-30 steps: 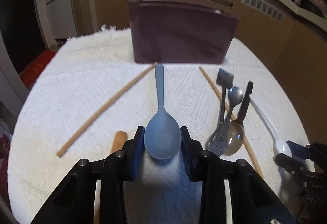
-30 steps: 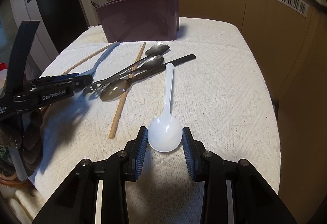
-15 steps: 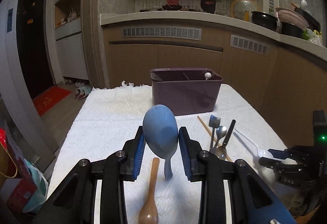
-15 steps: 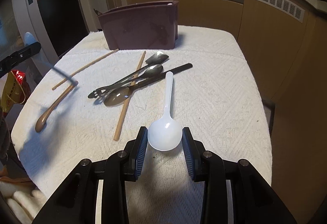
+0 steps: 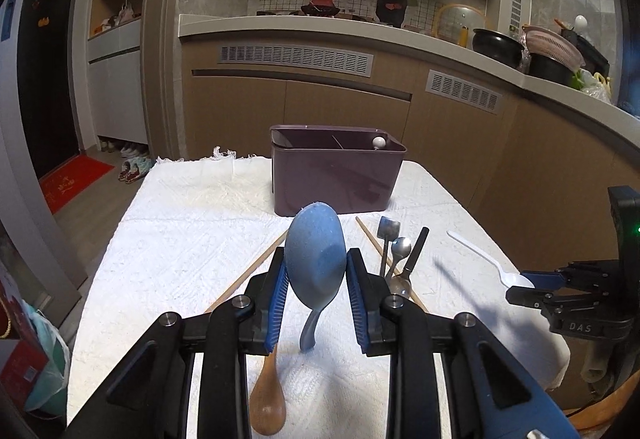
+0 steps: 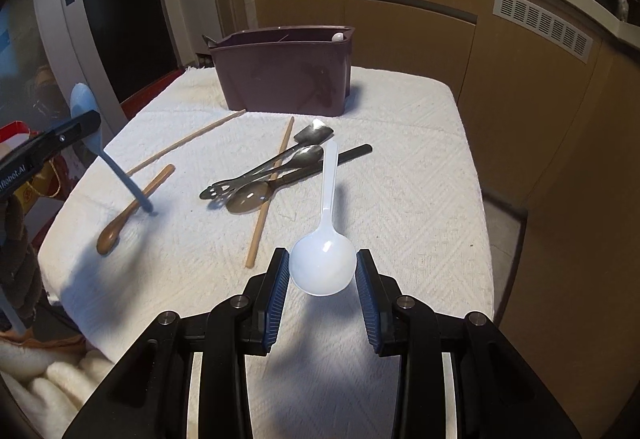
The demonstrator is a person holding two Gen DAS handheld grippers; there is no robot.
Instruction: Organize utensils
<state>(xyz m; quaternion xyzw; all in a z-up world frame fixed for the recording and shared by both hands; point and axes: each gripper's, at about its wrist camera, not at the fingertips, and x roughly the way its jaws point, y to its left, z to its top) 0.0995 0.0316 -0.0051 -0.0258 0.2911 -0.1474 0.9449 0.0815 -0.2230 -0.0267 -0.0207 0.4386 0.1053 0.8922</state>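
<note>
We held the blue spoon point(image 5: 316, 259) by its bowl in the left gripper point(image 5: 316, 271), whose jaws were closing on it; the handle hung down toward the towel-covered counter point(image 5: 192, 239), a bowl-up attitude that we judged suited to dropping the handle first into the purple utensil caddy point(image 5: 336, 175) at the upper centre of the left wrist view. The right gripper point(image 6: 322, 275) was clamped on the bowl of the white plastic spoon point(image 6: 324, 259), with its handle pointing away toward the caddy and its bowl clear of the cloth. In the right wrist view, the remaining utensils lay mid-frame: a cluster of metal utensils point(image 6: 264, 179), crossed by one wooden chopstick point(image 6: 270, 191), a second chopstick point(image 6: 188, 143) to its left, and a wooden spoon point(image 6: 132, 207) at the left edge. One white-tipped item point(image 6: 338, 36) already stood in the caddy's right compartment. We judged the task to be early, with two spoons lifted for sorting and most items still loose. Gripping across the curved bowls risked slippage.
</note>
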